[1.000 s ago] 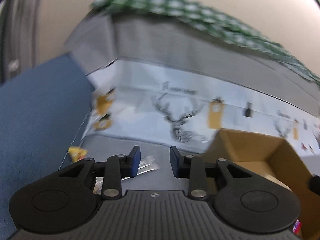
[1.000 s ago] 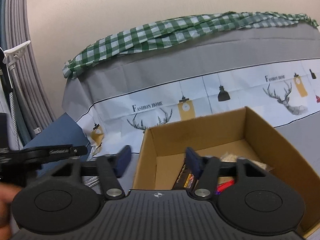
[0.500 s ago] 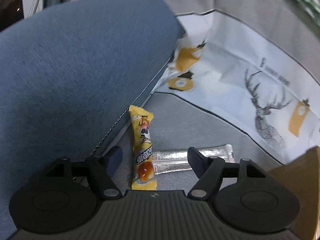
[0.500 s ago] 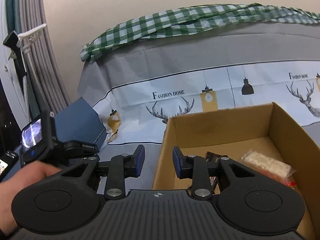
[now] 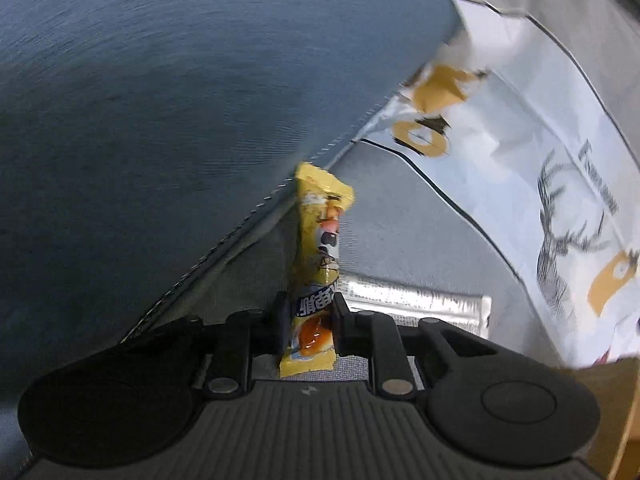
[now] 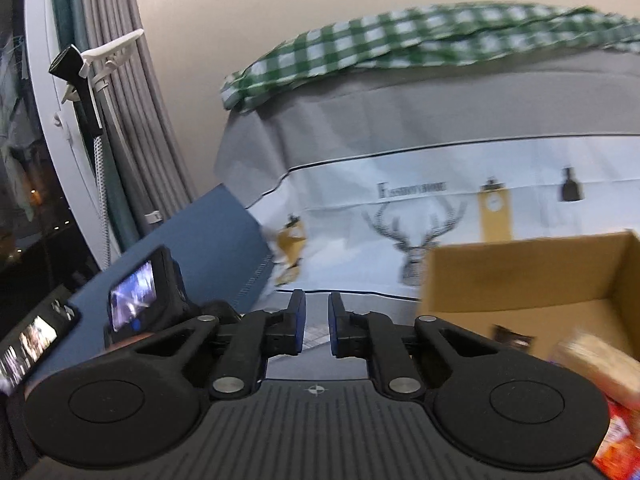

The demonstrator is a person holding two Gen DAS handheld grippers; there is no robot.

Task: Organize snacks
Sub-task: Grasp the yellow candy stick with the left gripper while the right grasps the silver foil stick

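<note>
Grey sheeting printed with deer heads and lamps (image 5: 560, 184) covers the surface and the raised backing behind it in both views. The yellow snack bar (image 5: 318, 268) lies lengthwise on this sheeting, close against the seam of a blue cushion (image 5: 160, 120), and its near end sits between the fingers of the left gripper (image 5: 308, 320). The pads are drawn in against both sides of the wrapper, so this gripper is clamped on the bar. A silver foil packet (image 5: 416, 300) lies crosswise just behind the bar, running out to the right. Only the left wrist view shows the bar and the foil packet; a cardboard edge appears at its lower right corner. The right wrist view shows the cardboard box (image 6: 520, 272) as an open carton standing on the sheeting, with a pale wrapped snack (image 6: 596, 360), a dark packet (image 6: 512, 336) and a red-orange packet (image 6: 616, 440) inside it, all blurred. The right gripper (image 6: 316, 328) hovers beside the box's left wall with its blue pads nearly together, a narrow gap between them and nothing in it. This view alone also shows the left device's camera screen (image 6: 132, 300) at lower left, a green checked cloth (image 6: 400, 52) draped along the top of the backing, and grey curtains (image 6: 132, 120) by a dark window.
</note>
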